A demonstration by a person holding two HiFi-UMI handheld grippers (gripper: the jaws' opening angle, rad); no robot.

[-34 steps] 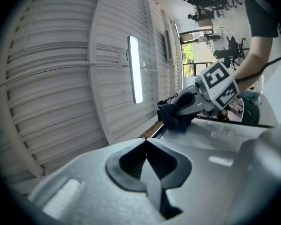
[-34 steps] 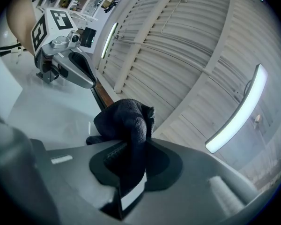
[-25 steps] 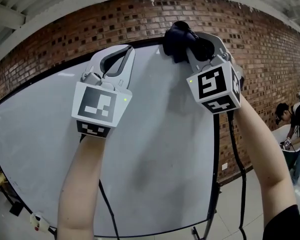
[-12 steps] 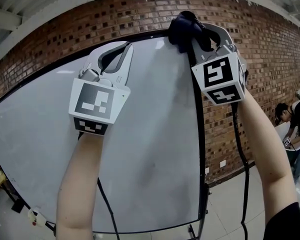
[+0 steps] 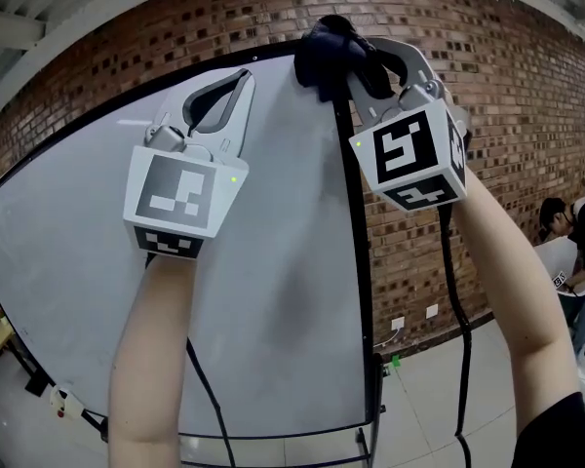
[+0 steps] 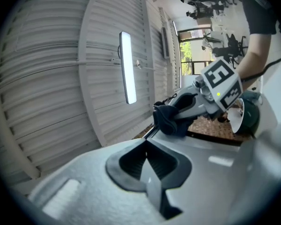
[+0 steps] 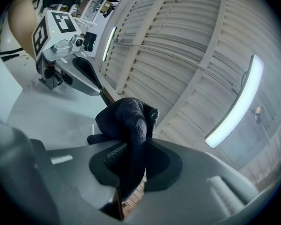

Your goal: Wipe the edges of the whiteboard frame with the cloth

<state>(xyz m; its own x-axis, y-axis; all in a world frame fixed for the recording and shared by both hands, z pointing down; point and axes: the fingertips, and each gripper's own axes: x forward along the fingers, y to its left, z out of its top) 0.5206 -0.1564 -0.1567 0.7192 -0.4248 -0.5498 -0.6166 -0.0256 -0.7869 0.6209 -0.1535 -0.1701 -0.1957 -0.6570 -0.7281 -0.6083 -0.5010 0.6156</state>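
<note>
Your right tool (image 5: 363, 55) clenched on the dark cloth (image 5: 322, 52), cloth at the top right corner of the whiteboard frame (image 5: 357, 261), your left tool (image 5: 234, 84) closed, empty, just left of it

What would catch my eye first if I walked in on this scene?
Two raised bare arms each hold a claw carrying a black-and-white marker cube. The right claw is clamped on a bunched dark cloth at the top right corner of the whiteboard, on its black frame. The left claw is shut and empty in front of the white surface, and a red brick wall fills the background.
</note>
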